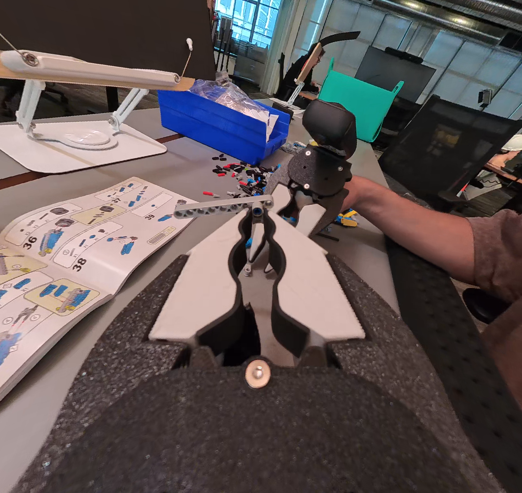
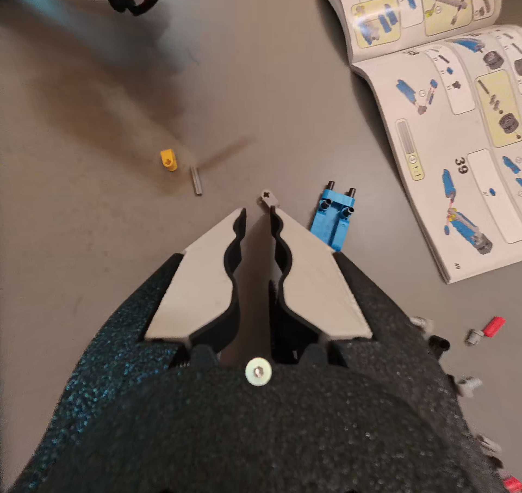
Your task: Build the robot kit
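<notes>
On the grey table (image 1: 180, 165), the left tongs (image 1: 256, 219) pinch a small grey connector with a blue pin, joined to a long grey holed beam (image 1: 223, 207) held above the surface. Right tongs (image 2: 257, 211) stand slightly spread, tips low over the table, a small grey cross-hole piece (image 2: 267, 197) at the right tip. Just beside lies a blue block (image 2: 333, 219). An open instruction booklet (image 2: 440, 129) lies nearby.
</notes>
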The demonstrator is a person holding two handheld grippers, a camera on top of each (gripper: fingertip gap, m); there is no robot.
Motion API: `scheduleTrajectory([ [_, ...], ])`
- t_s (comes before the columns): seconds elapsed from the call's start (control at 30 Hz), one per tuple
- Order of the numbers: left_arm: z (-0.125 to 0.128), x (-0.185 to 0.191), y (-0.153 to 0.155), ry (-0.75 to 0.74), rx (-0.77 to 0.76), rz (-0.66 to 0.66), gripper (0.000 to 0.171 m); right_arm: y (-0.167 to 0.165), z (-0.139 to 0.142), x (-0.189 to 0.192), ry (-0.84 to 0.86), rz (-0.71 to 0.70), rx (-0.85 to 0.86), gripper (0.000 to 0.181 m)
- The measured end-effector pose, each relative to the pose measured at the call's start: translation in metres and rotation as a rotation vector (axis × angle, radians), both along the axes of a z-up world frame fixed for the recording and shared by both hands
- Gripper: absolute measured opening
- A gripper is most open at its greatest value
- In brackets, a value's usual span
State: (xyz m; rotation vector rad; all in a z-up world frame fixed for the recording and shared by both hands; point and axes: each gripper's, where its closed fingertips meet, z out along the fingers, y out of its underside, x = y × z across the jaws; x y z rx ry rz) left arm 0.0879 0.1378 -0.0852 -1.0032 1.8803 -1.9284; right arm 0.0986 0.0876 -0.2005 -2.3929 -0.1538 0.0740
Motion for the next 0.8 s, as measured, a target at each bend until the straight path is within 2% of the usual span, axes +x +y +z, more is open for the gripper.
scheduleTrajectory([
  [0.13, -0.005, 0.002, 0.000, 0.019, 0.007, 0.009, 0.007, 0.005, -0.007, 0.001, 0.011, -0.027, -0.026, 0.025],
  [0.3, -0.009, 0.005, 0.003, 0.036, 0.011, 0.020, 0.007, 0.016, -0.006, -0.005, 0.040, -0.015, 0.004, 0.026],
  [0.43, -0.011, 0.007, 0.006, 0.047, 0.012, 0.028, 0.007, 0.011, 0.000, 0.000, 0.038, -0.056, 0.012, 0.023],
  [0.67, -0.012, 0.007, 0.005, 0.056, 0.007, 0.016, 0.007, 0.013, 0.003, 0.009, 0.215, -0.112, 0.069, 0.021],
  [0.73, -0.012, 0.006, 0.004, 0.054, 0.012, 0.013, 0.007, 0.010, -0.002, 0.010, 0.188, -0.096, 0.049, 0.026],
  [0.8, -0.012, 0.006, 0.004, 0.050, 0.019, 0.011, 0.007, 0.011, -0.001, 0.009, 0.174, -0.088, 0.055, 0.024],
])
